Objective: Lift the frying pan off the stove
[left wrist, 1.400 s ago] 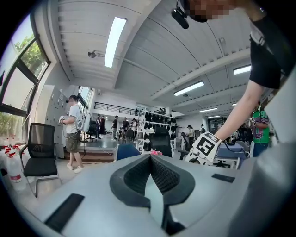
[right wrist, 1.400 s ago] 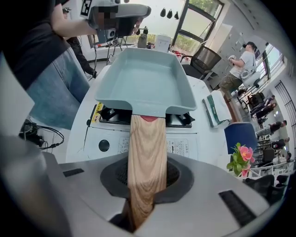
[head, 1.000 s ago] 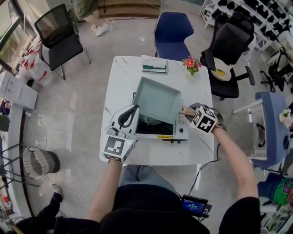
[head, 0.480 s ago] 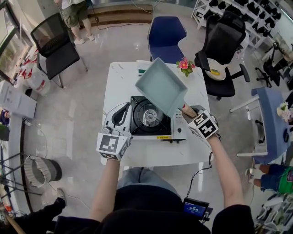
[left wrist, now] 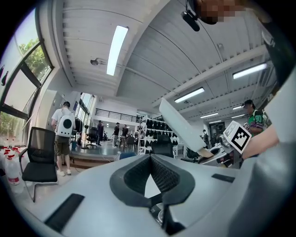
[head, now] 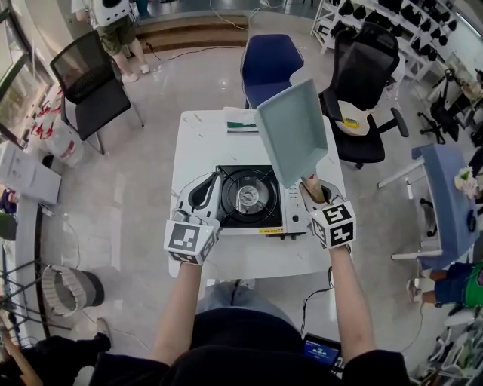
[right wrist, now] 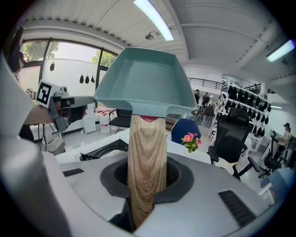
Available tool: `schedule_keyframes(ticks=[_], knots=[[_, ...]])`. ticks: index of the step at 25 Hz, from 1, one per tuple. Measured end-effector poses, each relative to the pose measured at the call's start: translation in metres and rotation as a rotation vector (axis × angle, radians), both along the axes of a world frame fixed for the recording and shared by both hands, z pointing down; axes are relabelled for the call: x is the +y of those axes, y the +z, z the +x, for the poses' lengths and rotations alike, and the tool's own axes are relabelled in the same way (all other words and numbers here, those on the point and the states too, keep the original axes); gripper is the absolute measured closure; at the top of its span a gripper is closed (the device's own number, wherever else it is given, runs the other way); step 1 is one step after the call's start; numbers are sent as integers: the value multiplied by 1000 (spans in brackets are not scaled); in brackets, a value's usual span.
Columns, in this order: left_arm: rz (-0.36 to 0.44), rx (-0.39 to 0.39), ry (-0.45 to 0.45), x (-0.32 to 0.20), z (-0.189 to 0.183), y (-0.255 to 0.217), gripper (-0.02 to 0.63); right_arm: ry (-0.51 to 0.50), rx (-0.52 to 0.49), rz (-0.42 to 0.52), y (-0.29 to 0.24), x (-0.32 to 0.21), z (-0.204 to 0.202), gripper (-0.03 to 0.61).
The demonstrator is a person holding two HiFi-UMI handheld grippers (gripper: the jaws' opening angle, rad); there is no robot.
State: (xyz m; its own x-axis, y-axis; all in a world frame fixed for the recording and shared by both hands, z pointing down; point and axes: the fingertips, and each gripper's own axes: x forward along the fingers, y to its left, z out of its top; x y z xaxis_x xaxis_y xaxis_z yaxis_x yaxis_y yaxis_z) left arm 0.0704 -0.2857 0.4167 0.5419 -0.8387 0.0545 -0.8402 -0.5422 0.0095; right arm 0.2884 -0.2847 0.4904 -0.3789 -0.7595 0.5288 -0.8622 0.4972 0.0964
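Observation:
The pale green square frying pan hangs in the air over the table's right half, tilted up and clear of the stove. My right gripper is shut on its wooden handle. In the right gripper view the handle runs up between the jaws of the right gripper to the pan. The portable gas stove sits mid-table with its burner uncovered. My left gripper rests at the stove's left side, jaw tips together, nothing held. In the left gripper view the left gripper points toward the pan.
The white marble table carries a green-and-white book at its far edge and a small pot of pink flowers. A blue chair and a black office chair stand behind it. A person stands far left.
The pan has swung up and to the right, from lying over the stove to clear of it, which uncovers the burner. The right gripper came nearer me. The left gripper hardly moved.

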Motion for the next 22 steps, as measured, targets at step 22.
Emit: schedule_keyframes(ticks=[22], knots=[[11, -2, -9, 4, -3, -1, 598, 317, -280, 315, -41, 31, 24, 517]])
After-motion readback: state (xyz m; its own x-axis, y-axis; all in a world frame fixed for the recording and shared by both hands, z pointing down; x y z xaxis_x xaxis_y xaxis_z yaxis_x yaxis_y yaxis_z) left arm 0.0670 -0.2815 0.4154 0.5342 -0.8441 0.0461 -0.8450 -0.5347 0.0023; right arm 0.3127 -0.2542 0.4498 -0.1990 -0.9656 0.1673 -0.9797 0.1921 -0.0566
